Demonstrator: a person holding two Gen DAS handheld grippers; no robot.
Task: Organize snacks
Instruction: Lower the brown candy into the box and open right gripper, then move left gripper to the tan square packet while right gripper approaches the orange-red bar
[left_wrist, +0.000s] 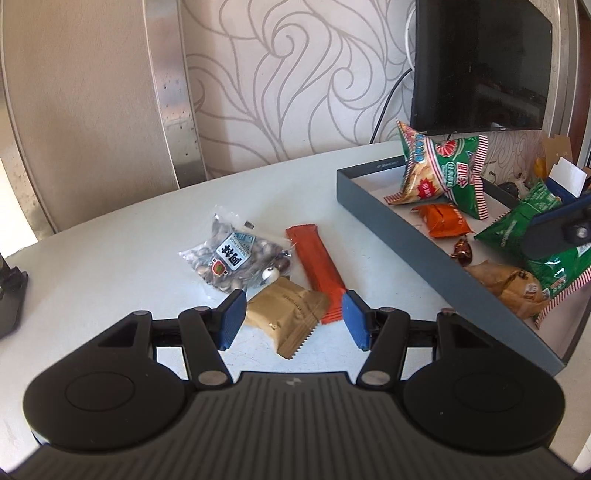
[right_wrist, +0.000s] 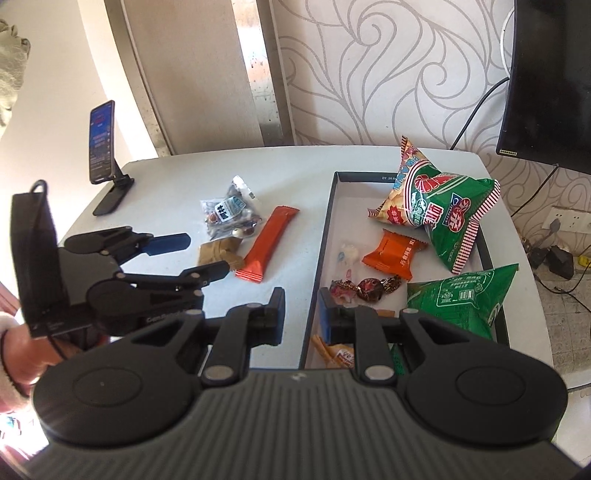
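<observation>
The left hand-held gripper (left_wrist: 293, 319) hangs spread over the bench (left_wrist: 129, 258), the tan snack packet (left_wrist: 286, 317) between its pads, untouched. The right hand-held gripper (right_wrist: 302, 314), nearly pressed together and empty, straddles the grey tray's (right_wrist: 314, 295) left wall.

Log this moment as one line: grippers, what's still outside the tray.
left gripper: open over tan foil packet | right gripper: shut, empty, above grey tray's rim | on table: orange wafer bar, clear bean bag
</observation>
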